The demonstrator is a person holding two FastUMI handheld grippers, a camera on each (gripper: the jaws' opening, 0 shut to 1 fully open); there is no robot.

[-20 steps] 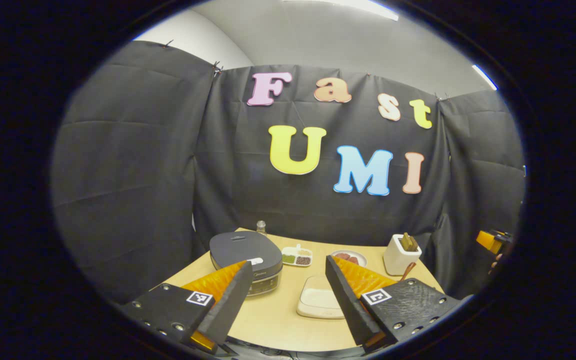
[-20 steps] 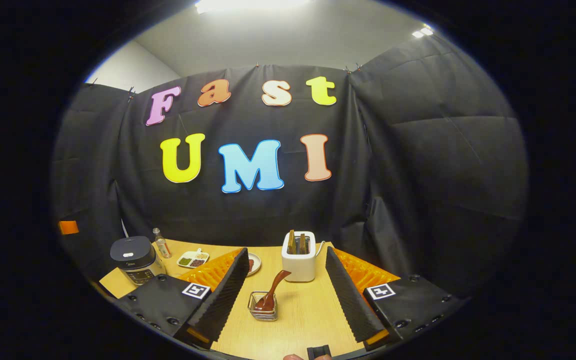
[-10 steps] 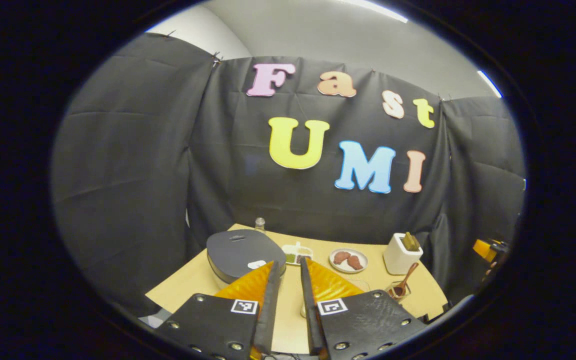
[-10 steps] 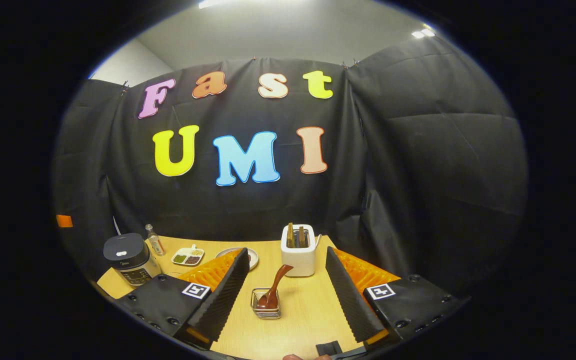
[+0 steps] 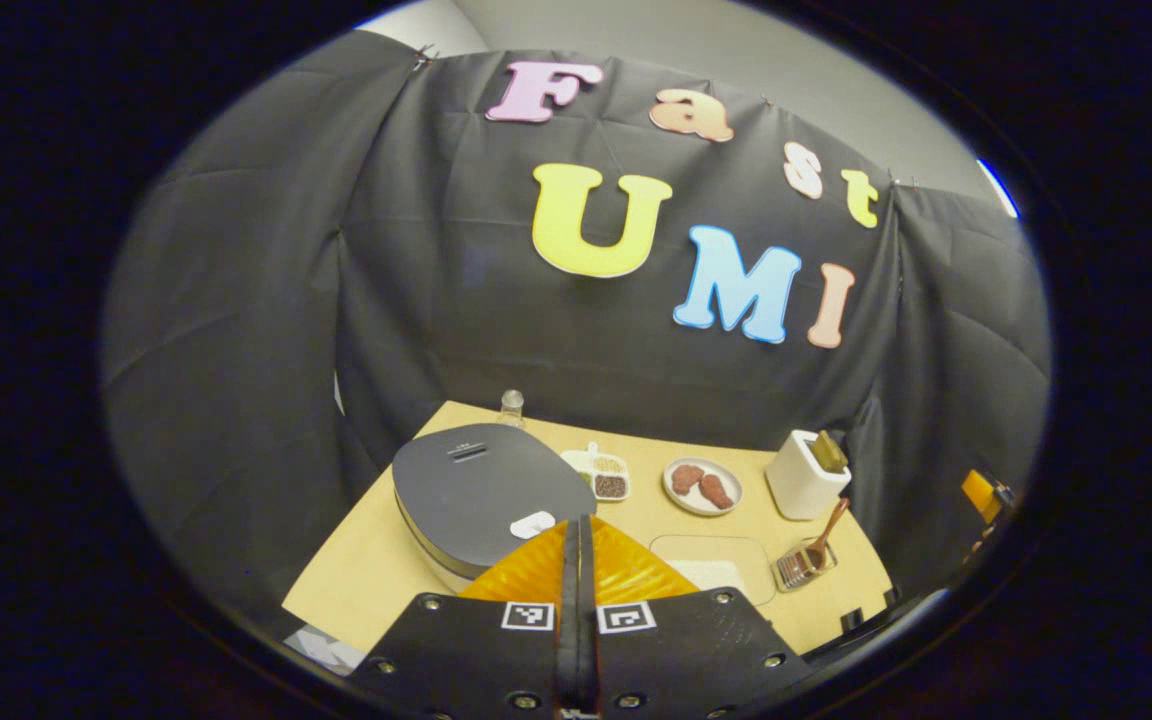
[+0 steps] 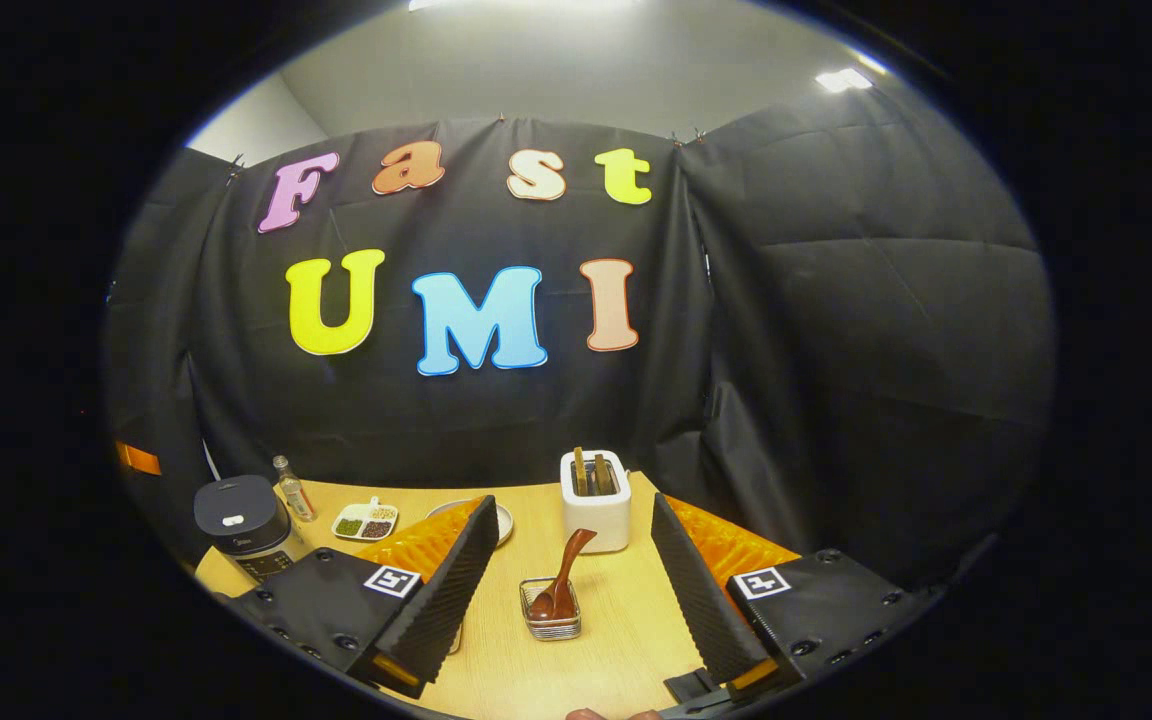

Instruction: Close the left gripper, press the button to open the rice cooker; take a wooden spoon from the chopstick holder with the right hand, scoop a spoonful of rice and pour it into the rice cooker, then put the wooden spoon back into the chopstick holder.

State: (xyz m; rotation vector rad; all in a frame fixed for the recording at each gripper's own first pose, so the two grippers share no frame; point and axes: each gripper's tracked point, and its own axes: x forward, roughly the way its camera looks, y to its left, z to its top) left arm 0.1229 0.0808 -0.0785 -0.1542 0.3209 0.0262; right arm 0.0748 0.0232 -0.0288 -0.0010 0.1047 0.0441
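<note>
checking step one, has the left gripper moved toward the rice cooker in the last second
Yes. The left gripper has closed and come forward and down toward the rice cooker, which now looks larger.

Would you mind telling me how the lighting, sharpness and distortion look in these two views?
Left gripper view: even light, strong fisheye curvature bending the table edge; rice cooker sharp, no glare. Right gripper view: bright ceiling light blown out at the top; wooden spoon sharp, with a soft shadow beside the chopstick holder.
</note>
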